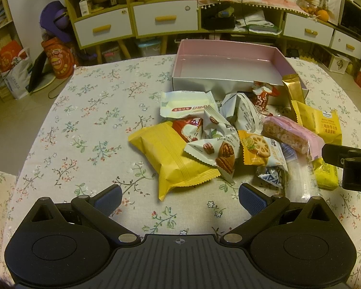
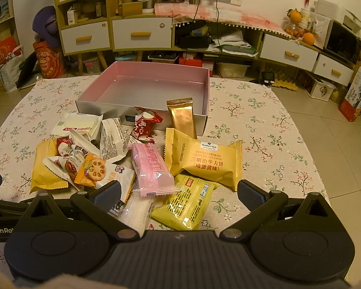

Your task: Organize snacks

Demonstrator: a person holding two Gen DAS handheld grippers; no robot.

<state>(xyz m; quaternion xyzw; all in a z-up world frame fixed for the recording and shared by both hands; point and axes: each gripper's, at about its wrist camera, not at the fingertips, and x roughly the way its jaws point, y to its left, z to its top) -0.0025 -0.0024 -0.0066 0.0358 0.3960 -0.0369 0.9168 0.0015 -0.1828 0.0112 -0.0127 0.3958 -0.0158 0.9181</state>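
Right wrist view: we hold both grippers over a flowered worktop (image 2: 264, 125), where a heap of wrapped snacks waits in front of an empty pink-lined box (image 2: 154, 72) at twelve o'clock. Nothing lies in the box yet, so we judge the sorting to be at its very start, with the first pick not yet made.

Our right gripper (image 2: 179, 192) has its fingers spread wide and empty, hanging above a small yellow packet (image 2: 187, 206) with a pink bar (image 2: 150, 168) at its eleven o'clock and a waffle sandwich pack (image 2: 204, 159) at one o'clock. A gold stick (image 2: 182, 118) leans against the box's near wall, beside a red twist-wrapped sweet (image 2: 144, 125).

Seen from the left wrist, our left gripper (image 1: 180, 200) is equally wide open and holds nothing; a large yellow pouch (image 1: 166, 156) lies just ahead at twelve o'clock, partly under a pecan packet (image 1: 219, 154) and near a lotus-root chip packet (image 1: 257, 148).

We reckon the next move calls for settling one set of fingers around a single top-lying packet, clear of its overlapping neighbours, closing on it, then carrying it forward over the box's near wall.
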